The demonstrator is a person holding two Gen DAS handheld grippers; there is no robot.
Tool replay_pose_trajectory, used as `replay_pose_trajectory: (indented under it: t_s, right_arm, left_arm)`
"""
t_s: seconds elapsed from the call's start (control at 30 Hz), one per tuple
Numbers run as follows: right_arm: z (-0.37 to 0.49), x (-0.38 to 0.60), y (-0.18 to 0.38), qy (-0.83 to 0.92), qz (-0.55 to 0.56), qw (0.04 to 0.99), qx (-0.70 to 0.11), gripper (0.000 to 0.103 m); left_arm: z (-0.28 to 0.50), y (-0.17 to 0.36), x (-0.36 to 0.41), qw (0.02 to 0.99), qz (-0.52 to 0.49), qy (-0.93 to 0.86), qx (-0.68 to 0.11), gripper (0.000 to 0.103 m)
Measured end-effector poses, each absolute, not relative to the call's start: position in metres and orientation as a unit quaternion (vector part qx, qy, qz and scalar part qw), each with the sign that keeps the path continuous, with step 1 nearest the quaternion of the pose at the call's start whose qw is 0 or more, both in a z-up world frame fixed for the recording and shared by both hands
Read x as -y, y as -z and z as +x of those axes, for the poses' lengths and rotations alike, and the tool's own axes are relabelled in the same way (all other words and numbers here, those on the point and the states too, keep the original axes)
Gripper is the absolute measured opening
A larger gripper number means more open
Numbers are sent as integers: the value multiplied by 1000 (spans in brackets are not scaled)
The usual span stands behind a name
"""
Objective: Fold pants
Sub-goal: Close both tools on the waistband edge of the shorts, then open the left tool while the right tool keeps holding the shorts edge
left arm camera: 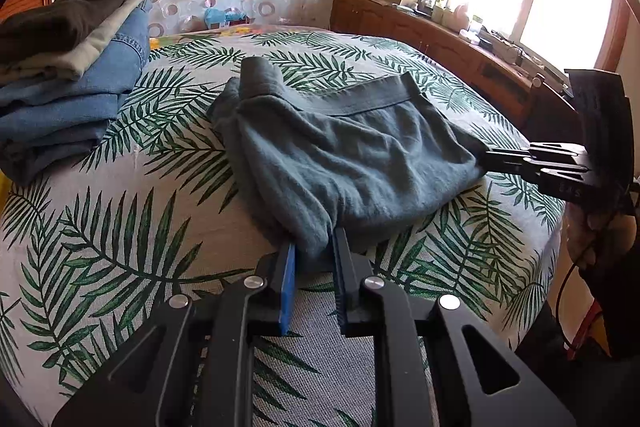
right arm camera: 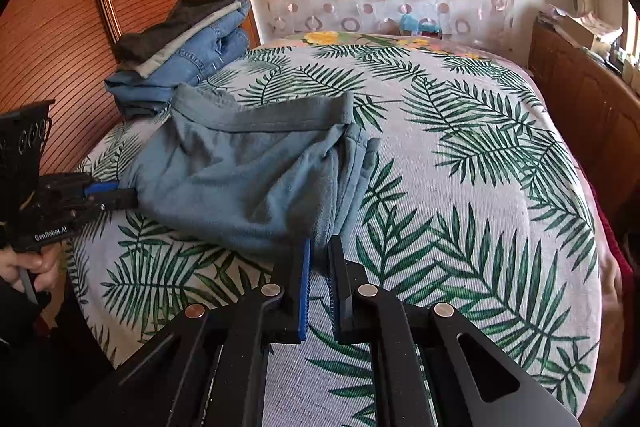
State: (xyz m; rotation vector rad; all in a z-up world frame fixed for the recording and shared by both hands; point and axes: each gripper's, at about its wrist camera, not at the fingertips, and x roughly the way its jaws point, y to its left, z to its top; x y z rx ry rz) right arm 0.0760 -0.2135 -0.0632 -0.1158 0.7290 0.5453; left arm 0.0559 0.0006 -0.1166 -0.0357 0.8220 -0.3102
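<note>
While the grey-blue cotton pants (left arm camera: pixel 344 155) lie rumpled mid-frame on the palm-leaf bedspread (left arm camera: pixel 120 259), the left gripper (left arm camera: pixel 314 247) pinches their near corner and the right gripper (right arm camera: pixel 318 247) clamps another (folded clothes stack (left arm camera: pixel 68 67) upper left).

The palm-leaf printed bedspread (right arm camera: pixel 480 155) lies bare and open to the right of the crumpled grey-blue pants (right arm camera: pixel 248 171) and in front of them. A stack of folded denim and dark garments (left arm camera: pixel 68 67) blocks the far left corner, near the pants, before the ribbed wooden headboard (right arm camera: pixel 60 27). A brown wooden cabinet (left arm camera: pixel 440 47) bounds the bed's right side.
</note>
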Motion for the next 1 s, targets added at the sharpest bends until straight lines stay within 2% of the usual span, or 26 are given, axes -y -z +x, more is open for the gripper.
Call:
replay_pose_trajectory:
  t_s: [0.4, 1.0]
  right_arm:
    - [56, 215, 55, -266, -64, 899, -342, 8]
    - [13, 241, 44, -266, -61, 902, -335, 8]
  left_arm:
    - [33, 101, 0, 911, -6, 164, -378, 11]
    - [13, 85, 16, 911, 10, 181, -371, 11]
